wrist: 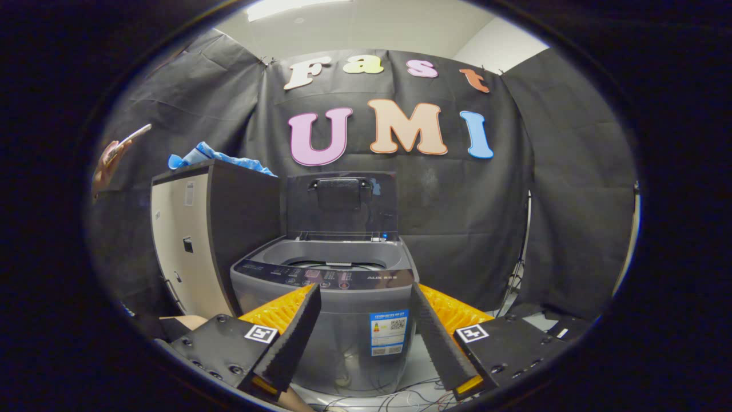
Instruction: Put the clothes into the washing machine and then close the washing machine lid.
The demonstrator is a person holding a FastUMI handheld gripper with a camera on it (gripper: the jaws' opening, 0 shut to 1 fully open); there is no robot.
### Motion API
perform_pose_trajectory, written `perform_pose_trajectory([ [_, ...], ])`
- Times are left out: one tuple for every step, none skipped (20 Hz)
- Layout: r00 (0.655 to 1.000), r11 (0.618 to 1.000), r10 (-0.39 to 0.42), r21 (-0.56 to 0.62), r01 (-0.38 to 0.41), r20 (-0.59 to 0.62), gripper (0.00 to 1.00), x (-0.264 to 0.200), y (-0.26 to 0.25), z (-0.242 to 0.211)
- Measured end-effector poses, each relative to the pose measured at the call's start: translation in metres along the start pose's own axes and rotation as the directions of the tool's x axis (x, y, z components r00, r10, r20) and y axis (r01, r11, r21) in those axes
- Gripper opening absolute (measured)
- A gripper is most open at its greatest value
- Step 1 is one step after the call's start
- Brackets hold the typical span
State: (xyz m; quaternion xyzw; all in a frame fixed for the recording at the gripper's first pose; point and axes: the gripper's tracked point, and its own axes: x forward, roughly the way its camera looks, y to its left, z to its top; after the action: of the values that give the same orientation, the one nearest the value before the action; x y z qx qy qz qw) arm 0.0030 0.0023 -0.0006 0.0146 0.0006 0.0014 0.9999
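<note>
Atop the dark cabinet (pixel 214 240), along its top edge, lies the blue clothes heap (pixel 214 157), well up and off to the left of the gripper (pixel 366 335). Fingers spread wide, nothing between them but air, holding nothing at all. Straight ahead beyond the fingertips stands the grey top-load washing machine (pixel 326 297), its control panel (pixel 329 278) facing this way and its front sticker (pixel 389 333) framed between the two fingers. Lid (pixel 342 205) up, hinged at the rear edge and standing near upright against the black cloth wall (pixel 514 200), handle (pixel 340 184) near its top edge; drum mouth (pixel 337 257) open just behind the panel.

Heap's long axis appears to run left to right along the cabinet top, drooping toward the corner nearest the machine. Only the upper folds visible, so true extent hard to tell. Cabinet touching or just beside the washer's left flank; cannot tell which.

Next move, by the look of it: up and left to that heap, then across to the drum, a short sideways carry. Beyond the cabinet, a person's hand (pixel 108 163) holding a phone (pixel 130 138).
</note>
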Motion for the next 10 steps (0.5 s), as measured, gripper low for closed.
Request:
perform_pose_trajectory([
  [1.0, 1.0, 0.001, 0.016, -0.001, -0.001, 0.97, 0.002, 0.003, 0.001],
  [1.0, 1.0, -0.001, 0.025, 0.001, -0.002, 0.97, 0.004, 0.006, 0.002],
  [1.0, 1.0, -0.002, 0.028, 0.001, 0.003, 0.97, 0.007, 0.01, 0.007],
  [1.0, 0.999, 0.002, 0.032, -0.002, 0.016, 0.97, 0.01, 0.016, 0.015],
  [0.999, 0.999, 0.009, 0.036, -0.01, 0.032, 0.97, 0.016, 0.023, 0.025],
  [0.999, 0.999, 0.019, 0.042, -0.021, 0.043, 0.97, 0.021, 0.03, 0.036],
  [0.998, 0.998, 0.031, 0.05, -0.033, 0.052, 0.97, 0.027, 0.04, 0.046],
  [0.997, 0.998, 0.041, 0.051, -0.044, 0.062, 0.97, 0.034, 0.048, 0.06],
  [0.996, 0.998, 0.048, 0.043, -0.051, 0.078, 0.97, 0.04, 0.056, 0.078],
  [0.993, 0.998, 0.056, 0.029, -0.059, 0.101, 0.97, 0.047, 0.065, 0.098],
])
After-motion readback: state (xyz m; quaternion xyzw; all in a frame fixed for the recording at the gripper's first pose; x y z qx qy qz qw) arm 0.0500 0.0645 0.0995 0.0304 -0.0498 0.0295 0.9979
